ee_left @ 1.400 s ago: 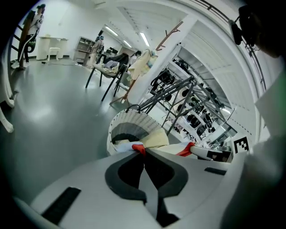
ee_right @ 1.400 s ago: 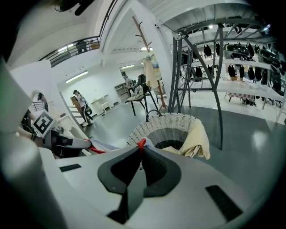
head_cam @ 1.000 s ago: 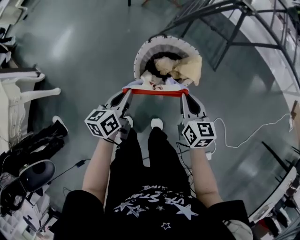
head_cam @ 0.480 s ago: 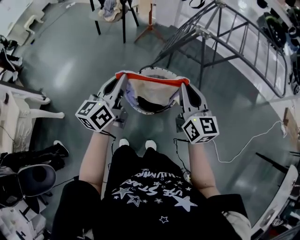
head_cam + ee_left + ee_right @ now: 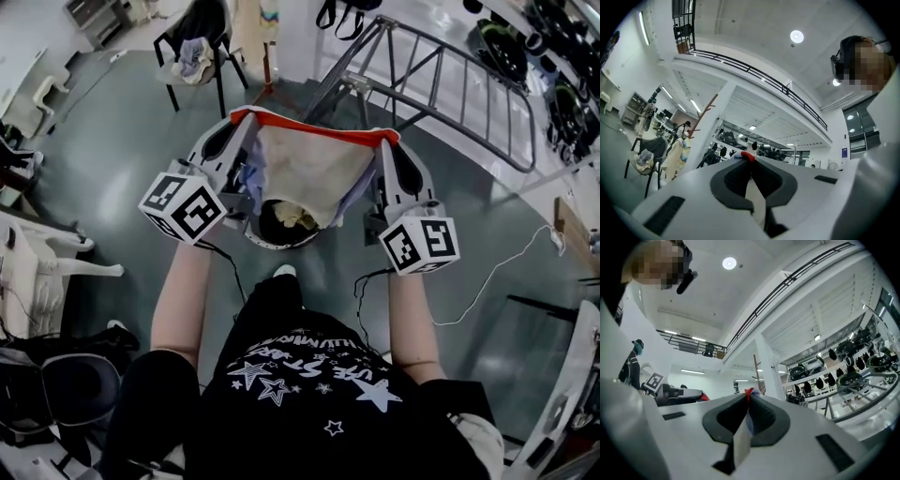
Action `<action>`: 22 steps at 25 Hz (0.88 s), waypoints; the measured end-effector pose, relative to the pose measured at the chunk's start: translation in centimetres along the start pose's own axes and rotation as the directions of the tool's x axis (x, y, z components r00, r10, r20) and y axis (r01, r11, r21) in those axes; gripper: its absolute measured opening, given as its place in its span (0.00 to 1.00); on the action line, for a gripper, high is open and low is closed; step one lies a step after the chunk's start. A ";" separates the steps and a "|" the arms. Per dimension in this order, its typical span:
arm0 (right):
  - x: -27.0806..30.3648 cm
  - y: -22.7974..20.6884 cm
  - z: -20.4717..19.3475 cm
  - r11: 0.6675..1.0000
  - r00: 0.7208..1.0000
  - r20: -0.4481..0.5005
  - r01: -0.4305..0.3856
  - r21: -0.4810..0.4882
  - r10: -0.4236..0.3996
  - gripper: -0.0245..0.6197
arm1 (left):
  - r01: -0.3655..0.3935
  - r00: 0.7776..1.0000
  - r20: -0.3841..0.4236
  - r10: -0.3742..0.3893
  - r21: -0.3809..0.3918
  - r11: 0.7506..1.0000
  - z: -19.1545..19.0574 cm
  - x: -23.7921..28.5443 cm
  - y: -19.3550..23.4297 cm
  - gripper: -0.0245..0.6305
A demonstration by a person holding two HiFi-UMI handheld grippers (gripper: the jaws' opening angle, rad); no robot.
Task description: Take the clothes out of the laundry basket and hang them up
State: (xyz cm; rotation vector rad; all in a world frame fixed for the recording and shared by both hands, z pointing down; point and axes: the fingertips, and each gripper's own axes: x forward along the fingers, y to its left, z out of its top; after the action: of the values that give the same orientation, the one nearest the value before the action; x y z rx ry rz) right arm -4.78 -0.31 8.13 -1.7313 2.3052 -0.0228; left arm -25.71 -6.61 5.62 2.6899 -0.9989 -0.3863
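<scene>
— What's changed since a moment ago?
— Both have risen. The left gripper point(image 5: 242, 120) and right gripper point(image 5: 386, 141), each clamped shut on the garment point(image 5: 305, 173) at its red waistband, now hold it stretched well above the laundry basket point(image 5: 274, 246) on the floor.
— And what's hidden?
— The cloth covers most of the basket. Something pale lies inside, perhaps more clothes. The drying rack point(image 5: 441, 84) beyond is cut off.
</scene>
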 end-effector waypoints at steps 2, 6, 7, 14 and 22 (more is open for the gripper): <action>-0.4 -1.6 1.3 0.999 0.999 0.019 0.038 -0.017 -0.038 0.07 | 0.038 0.999 -0.010 -0.038 -0.005 0.999 0.0 2.1 -0.8 0.07; -1.4 -4.7 3.0 0.993 0.994 0.046 0.106 -0.048 -0.104 0.07 | 0.106 0.994 -0.016 -0.106 -0.012 0.994 -0.3 6.2 -2.5 0.07; -1.6 -5.5 3.4 0.991 0.992 0.053 0.119 -0.055 -0.116 0.07 | 0.120 0.993 -0.016 -0.120 -0.012 0.993 -0.4 7.2 -2.9 0.07; -0.1 -13.3 6.4 0.969 0.971 0.098 0.229 -0.096 -0.220 0.07 | 0.249 0.968 -0.010 -0.250 -0.020 0.968 -0.9 16.8 -4.7 0.07; 7.1 -23.2 9.6 0.928 0.944 0.135 0.324 -0.183 -0.302 0.07 | 0.327 0.945 0.053 -0.324 -0.063 0.943 -0.3 30.3 -3.0 0.07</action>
State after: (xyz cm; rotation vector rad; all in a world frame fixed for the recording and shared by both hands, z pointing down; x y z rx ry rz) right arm 17.30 -12.46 1.33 -2.1330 1.9926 0.2465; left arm -1.68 -24.46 0.07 2.7925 -0.5330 -0.5304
